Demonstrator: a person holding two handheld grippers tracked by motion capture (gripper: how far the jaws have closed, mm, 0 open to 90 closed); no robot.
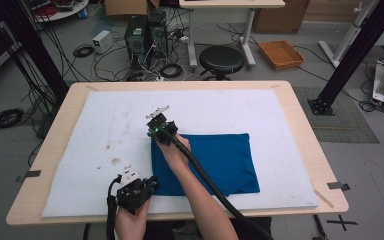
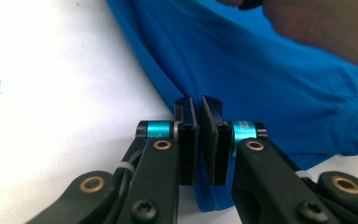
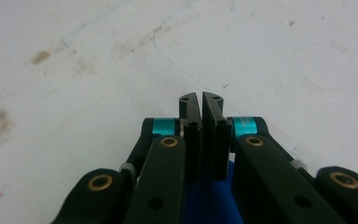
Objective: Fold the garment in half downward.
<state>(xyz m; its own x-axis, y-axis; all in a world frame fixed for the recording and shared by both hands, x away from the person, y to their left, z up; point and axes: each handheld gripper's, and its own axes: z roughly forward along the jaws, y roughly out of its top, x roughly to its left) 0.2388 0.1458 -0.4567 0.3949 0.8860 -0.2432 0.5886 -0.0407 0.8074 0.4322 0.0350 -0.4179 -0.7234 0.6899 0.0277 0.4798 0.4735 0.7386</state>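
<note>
A blue cloth lies folded flat on the white mat, right of centre. My left gripper sits at the cloth's near left corner. In the left gripper view its jaws stand pressed together with the blue cloth edge pinched low between them. My right gripper is at the cloth's far left corner, with the forearm lying across the fabric. In the right gripper view its jaws are shut, and a strip of blue cloth shows between and under them.
The mat covers most of the wooden table and carries brown stains at its left. The right forearm crosses the top of the left gripper view. A black stool and cables stand beyond the far edge.
</note>
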